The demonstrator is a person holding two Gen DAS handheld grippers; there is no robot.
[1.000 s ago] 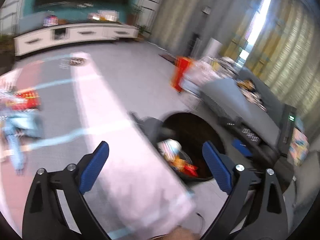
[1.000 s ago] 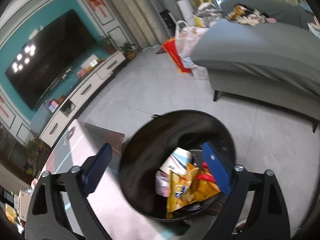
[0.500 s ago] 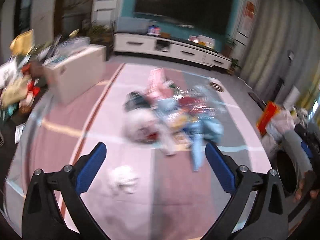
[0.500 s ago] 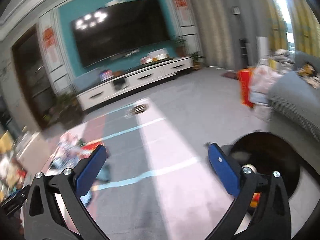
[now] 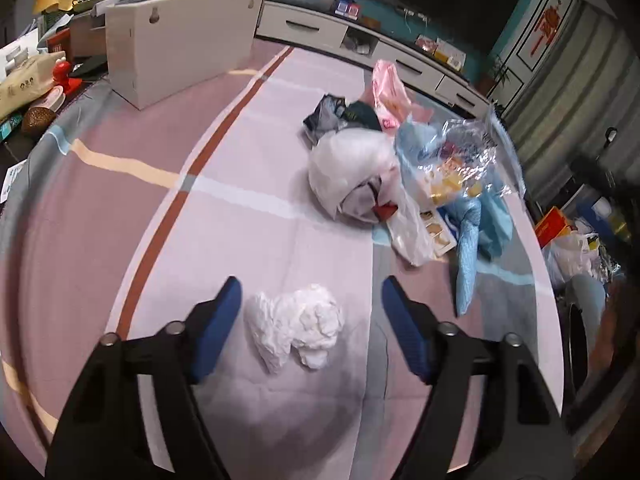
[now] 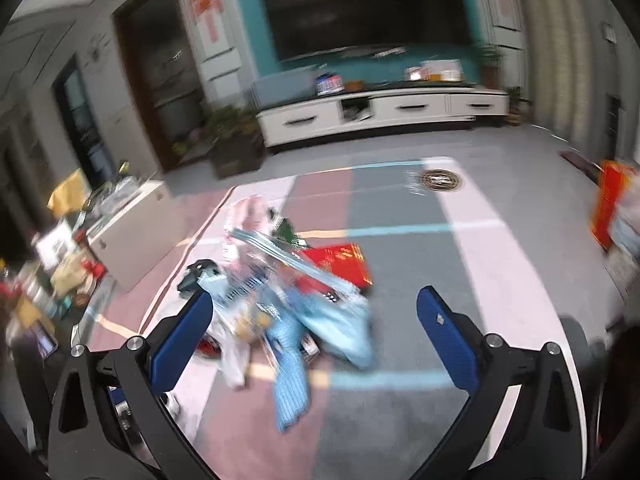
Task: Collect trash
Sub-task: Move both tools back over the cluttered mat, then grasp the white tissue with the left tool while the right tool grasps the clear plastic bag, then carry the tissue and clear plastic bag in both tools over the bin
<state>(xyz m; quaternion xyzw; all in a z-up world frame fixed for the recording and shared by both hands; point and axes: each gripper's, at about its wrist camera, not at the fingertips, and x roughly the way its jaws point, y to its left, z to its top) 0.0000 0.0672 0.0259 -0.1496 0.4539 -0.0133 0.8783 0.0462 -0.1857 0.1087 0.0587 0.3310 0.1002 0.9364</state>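
Observation:
A crumpled white tissue wad (image 5: 296, 326) lies on the pink and grey tablecloth (image 5: 248, 240), between the open fingers of my left gripper (image 5: 312, 320), which is just above it and empty. Beyond it is a trash pile: a white plastic bag (image 5: 352, 172), clear and blue wrappers (image 5: 460, 168), a pink bag (image 5: 388, 92) and a dark bag (image 5: 328, 116). My right gripper (image 6: 314, 334) is open and empty, held above the table facing the same pile, with blue wrappers (image 6: 320, 320) and a red packet (image 6: 340, 262), in a blurred view.
A white box (image 5: 180, 40) stands at the table's far left, with clutter (image 5: 32, 80) beside it. The black bin rim (image 5: 576, 344) shows at the right table edge. A white TV cabinet (image 6: 380, 114) and TV are at the back.
Both grippers swung away from the black bin toward the table. The left has come down over the tissue wad. The right now faces the trash pile.

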